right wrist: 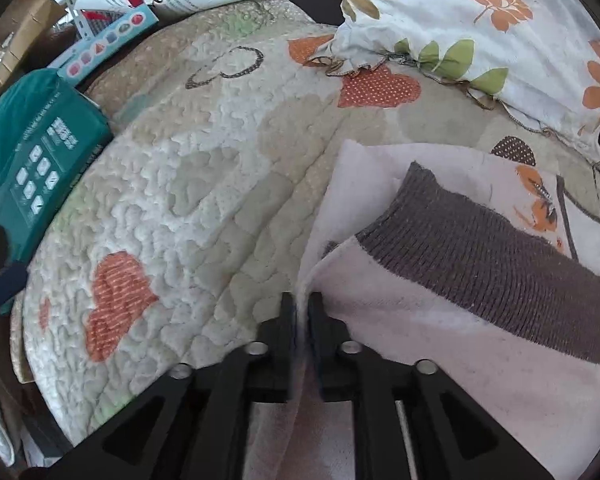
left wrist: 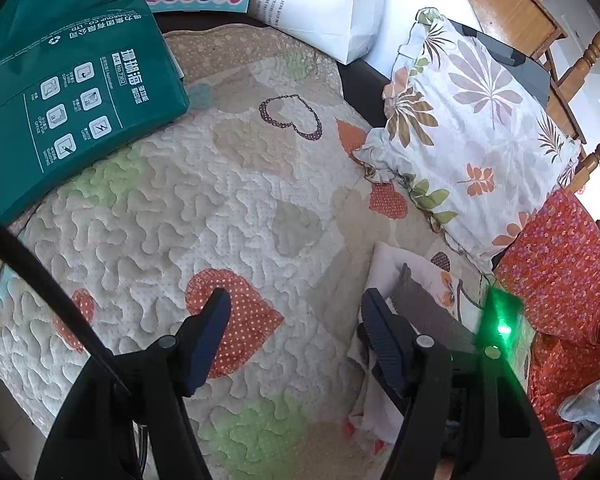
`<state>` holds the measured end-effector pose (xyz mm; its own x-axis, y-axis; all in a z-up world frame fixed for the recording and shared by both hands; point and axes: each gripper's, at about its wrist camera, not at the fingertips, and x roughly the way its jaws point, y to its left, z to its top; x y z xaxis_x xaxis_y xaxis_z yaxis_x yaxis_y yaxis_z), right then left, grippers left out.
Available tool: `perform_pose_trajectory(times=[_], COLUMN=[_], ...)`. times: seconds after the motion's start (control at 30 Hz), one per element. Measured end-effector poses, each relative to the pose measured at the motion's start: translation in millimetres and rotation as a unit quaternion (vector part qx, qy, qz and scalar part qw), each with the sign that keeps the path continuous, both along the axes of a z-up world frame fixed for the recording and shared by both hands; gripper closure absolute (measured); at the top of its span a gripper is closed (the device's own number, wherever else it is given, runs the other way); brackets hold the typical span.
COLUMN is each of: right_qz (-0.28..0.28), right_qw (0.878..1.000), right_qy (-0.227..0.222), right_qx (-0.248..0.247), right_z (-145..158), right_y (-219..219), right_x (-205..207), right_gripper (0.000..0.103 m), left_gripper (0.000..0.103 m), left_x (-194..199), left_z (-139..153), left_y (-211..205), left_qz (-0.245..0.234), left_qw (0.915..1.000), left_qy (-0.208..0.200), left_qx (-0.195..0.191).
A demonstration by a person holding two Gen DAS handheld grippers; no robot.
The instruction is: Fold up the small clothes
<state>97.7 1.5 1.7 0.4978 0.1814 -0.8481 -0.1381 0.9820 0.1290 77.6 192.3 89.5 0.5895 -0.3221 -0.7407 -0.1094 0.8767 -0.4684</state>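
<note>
A small white garment (right wrist: pixel 440 328) with a grey-brown ribbed band (right wrist: pixel 480 252) and an orange butterfly print lies partly folded on the quilted heart-pattern bedcover (right wrist: pixel 220 184). My right gripper (right wrist: pixel 302 308) is shut on the garment's left edge, with cloth pinched between its jaws. In the left wrist view the garment (left wrist: pixel 416 292) lies at the lower right. My left gripper (left wrist: pixel 296 312) is open and empty above the quilt (left wrist: pixel 220 208), just left of the garment. The right gripper body with its green light (left wrist: pixel 500 328) sits over the garment there.
A green paper-ream package (left wrist: pixel 60 104) lies at the quilt's far left. A floral pillow (left wrist: pixel 472 120) and a red flowered cloth (left wrist: pixel 560 264) lie on the right. A white paper bag (left wrist: pixel 324 4) and a toy box stand at the back.
</note>
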Motion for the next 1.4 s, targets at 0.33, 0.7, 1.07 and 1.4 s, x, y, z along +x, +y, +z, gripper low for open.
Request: perform_pose_trajectory(times=[0.33,0.7,1.07,1.4], right_qz=[-0.023,-0.187,-0.332,-0.352], right_qw=[1.0,0.982,0.933,0.897], right_qy=[-0.004,0.024,-0.018,-0.047], right_qx=[-0.003,0.024,0.135,0.263], right_z=[22.1,-2.5,4.1,-25.0], right_y=[-80.7,-260.5,-373.4,-384.3], right_x=[-85.0,-201.3,-296.4,-275.3], right_gripper=[0.068,0.069,0.049,0.043], left_gripper=[0.036,0.036,0.034,0.034], left_x=[-8.8,-10.5,-7.6,-5.7], left_z=[-21.9,-80.2,-57.0,-45.3], left_y=[-49.3,-132.7,-89.0,-84.7], left_qz=[-0.08,-0.177,-0.074,-0.082], left_qw=[0.9967,0.9752,0.9845,0.9931], left_qy=[0.013,0.071,0.069,0.054], left_qx=[0.005,0.113,0.143,0.064])
